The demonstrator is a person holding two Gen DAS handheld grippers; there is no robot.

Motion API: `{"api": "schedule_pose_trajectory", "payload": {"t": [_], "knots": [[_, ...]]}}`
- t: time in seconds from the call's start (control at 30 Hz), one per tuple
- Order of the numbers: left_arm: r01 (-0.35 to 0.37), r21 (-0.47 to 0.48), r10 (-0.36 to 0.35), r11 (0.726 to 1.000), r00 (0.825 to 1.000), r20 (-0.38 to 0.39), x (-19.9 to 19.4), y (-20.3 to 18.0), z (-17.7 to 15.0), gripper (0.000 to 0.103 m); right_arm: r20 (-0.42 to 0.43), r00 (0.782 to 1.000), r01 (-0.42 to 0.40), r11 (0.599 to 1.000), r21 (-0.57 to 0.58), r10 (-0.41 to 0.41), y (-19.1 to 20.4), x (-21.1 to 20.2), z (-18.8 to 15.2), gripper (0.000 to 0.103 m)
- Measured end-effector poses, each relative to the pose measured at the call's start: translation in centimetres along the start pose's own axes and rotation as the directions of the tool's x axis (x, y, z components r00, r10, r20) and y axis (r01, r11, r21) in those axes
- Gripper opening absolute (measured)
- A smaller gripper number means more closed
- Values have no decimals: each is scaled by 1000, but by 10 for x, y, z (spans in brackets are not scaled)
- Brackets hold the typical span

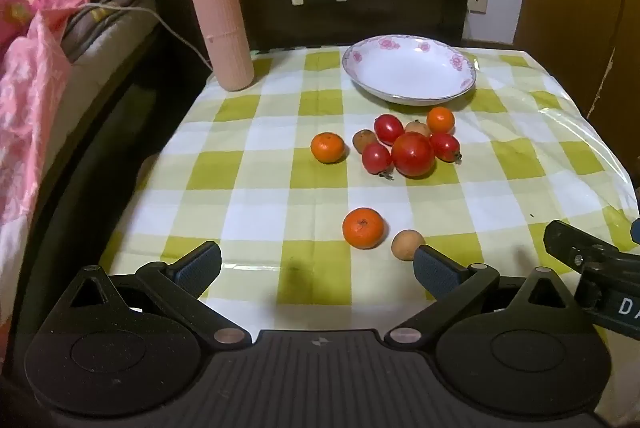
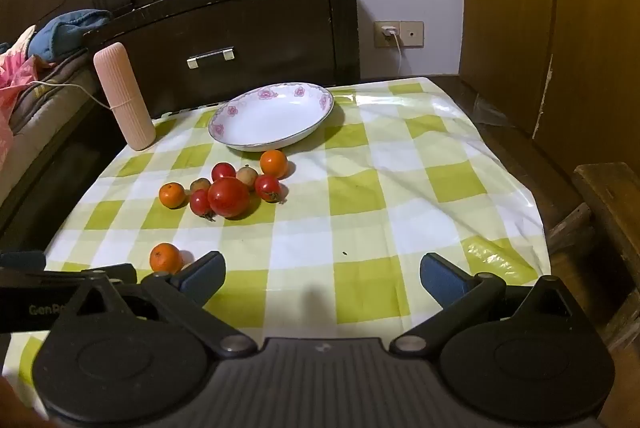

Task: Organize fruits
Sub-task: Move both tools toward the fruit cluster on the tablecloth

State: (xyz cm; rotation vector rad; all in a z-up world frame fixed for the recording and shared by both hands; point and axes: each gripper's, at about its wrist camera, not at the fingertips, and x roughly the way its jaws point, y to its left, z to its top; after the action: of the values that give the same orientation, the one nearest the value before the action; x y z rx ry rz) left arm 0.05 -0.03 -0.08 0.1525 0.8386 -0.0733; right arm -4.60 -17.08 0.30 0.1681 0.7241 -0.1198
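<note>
Both grippers, left [image 1: 316, 268] and right [image 2: 322, 276], are hovering wide open, holding nothing. Fruit is lying loose below the empty plate [image 1: 408, 96], nearest an orange [image 1: 363, 228] at 12 o'clock. Round fruit risks rolling off the slick cloth [image 1: 260, 188] if nudged.

You see a glossy plastic cloth [image 2: 400, 188] wrinkled over the bench. Glazed ceramic plate [image 2: 248, 144]; smooth, shiny tomatoes [image 2: 228, 197]. Ribbed matt pink case [image 2: 124, 96], dark wooden drawer front [image 2: 248, 28].
</note>
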Motion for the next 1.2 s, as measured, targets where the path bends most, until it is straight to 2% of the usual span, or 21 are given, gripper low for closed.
{"api": "schedule_pose_trajectory", "payload": {"t": [0.5,1.2], "knots": [[35,-43,-38,998,998,-56,9,4,-1,103,-18,1000,1,1000,-6,-1,1,4,-1,102],[55,-52,-59,997,996,-71,11,5,-3,103,-46,999,10,1000,-24,-11,3,10,-4,102]]}}
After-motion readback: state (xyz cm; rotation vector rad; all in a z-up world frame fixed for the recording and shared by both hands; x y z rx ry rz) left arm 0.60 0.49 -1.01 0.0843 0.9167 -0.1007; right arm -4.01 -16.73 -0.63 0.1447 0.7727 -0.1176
